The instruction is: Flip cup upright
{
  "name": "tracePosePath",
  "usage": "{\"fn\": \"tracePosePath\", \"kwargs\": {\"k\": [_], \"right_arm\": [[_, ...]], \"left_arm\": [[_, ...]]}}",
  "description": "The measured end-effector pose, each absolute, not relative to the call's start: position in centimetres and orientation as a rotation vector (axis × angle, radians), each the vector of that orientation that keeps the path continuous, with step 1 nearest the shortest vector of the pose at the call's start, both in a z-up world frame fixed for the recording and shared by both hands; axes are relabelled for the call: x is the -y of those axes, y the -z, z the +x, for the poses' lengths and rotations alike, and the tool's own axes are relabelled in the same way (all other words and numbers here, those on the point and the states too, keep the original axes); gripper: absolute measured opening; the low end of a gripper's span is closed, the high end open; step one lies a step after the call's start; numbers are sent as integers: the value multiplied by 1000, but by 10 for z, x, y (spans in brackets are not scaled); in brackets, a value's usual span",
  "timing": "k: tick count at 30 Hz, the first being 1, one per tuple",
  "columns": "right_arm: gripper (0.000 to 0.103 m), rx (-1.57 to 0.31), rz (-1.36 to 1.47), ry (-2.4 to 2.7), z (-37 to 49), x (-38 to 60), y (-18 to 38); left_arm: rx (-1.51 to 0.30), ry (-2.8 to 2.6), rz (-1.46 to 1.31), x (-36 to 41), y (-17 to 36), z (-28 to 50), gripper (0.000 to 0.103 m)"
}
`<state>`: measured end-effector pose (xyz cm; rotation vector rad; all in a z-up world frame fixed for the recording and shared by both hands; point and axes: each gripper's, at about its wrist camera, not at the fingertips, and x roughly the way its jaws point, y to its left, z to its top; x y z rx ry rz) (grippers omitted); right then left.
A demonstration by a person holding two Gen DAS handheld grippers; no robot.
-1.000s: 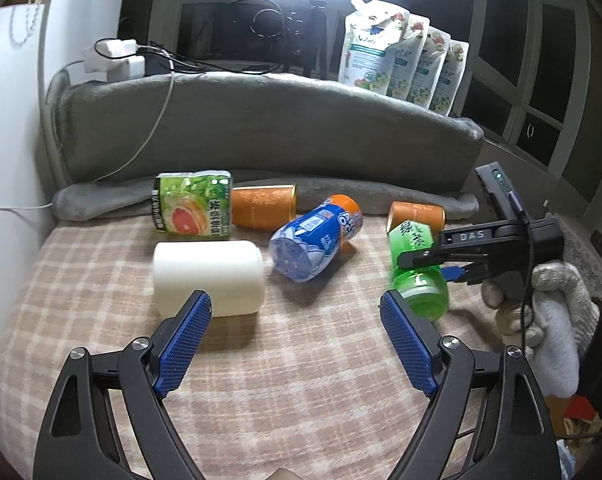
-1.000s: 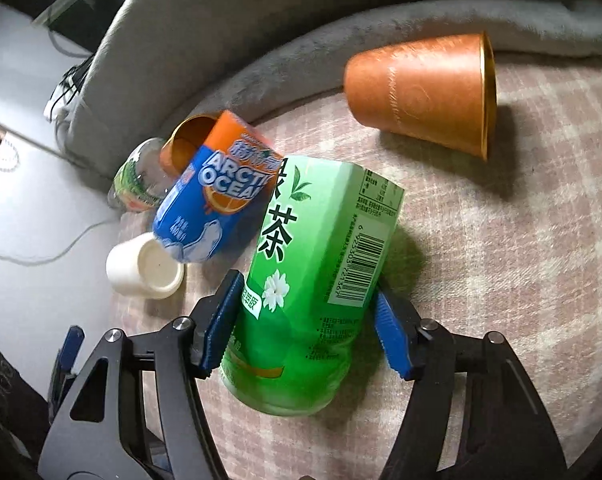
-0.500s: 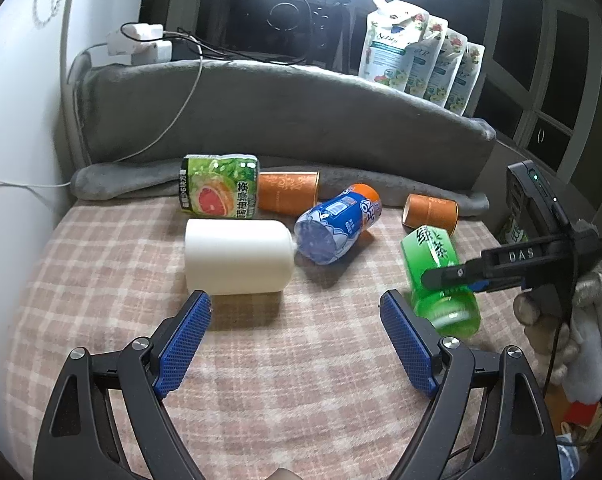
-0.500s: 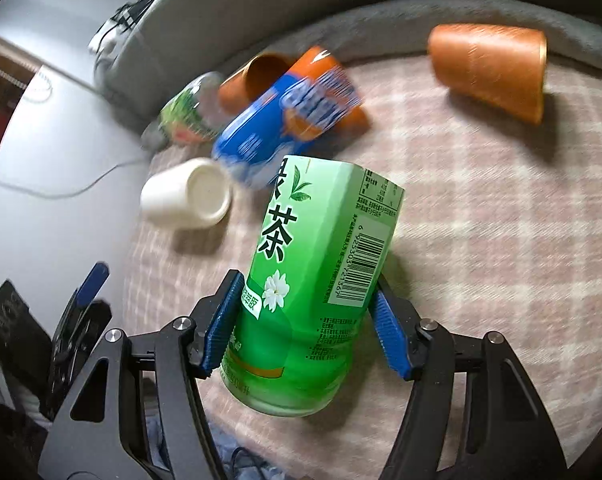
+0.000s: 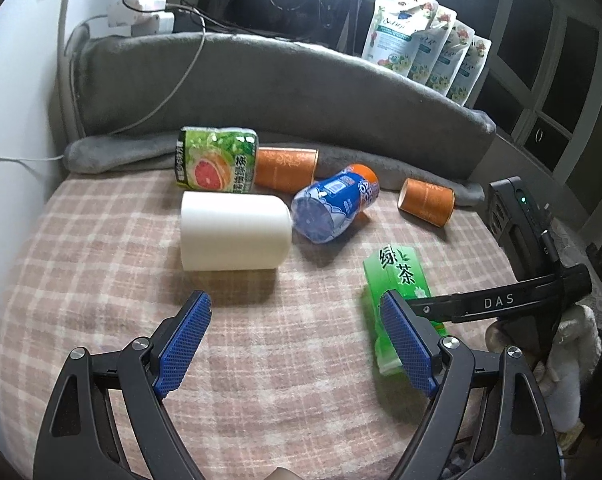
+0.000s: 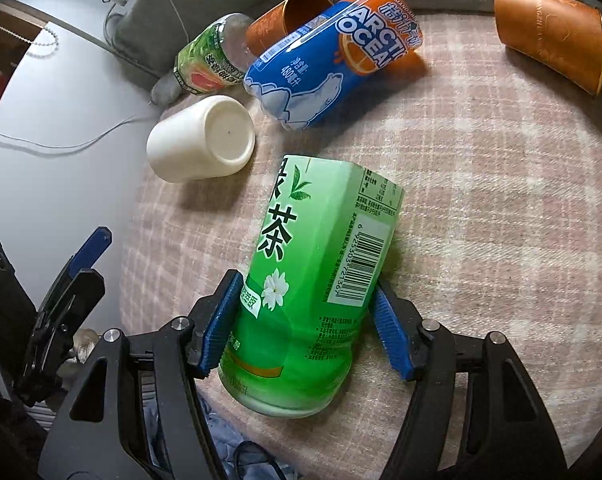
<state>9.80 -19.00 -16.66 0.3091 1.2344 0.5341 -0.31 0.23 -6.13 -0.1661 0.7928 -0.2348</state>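
Left wrist view: your left gripper has its jaws spread wide and empty above the checked blanket. It has pulled back, so the white cup, on its side, now lies farther ahead. The green tea bottle was dragged nearer; the right gripper partly covers it.

Right wrist view: your right gripper remains clenched on the green tea bottle, whose lower end is cut off. The white cup shows its base, still untouched.

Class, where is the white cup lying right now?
In the left wrist view, the white cup lies on its side left of centre, between the grapefruit bottle and the open left tongs.
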Motion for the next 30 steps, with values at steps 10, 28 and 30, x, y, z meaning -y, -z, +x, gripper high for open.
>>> {"fn": "tracePosePath", "kwargs": {"k": [10,28,30], "right_arm": [[82,-1134,338,-506,84,226,144],[82,-1011,514,-278,30,335,145],[82,-1011,516,-278,30,336,146]], "left_arm": [[-894,339,-208,15,64,20,86],[-1199,515,-319,72,98,91,86],[-1226,517,-336,73,103,97,84]]}}
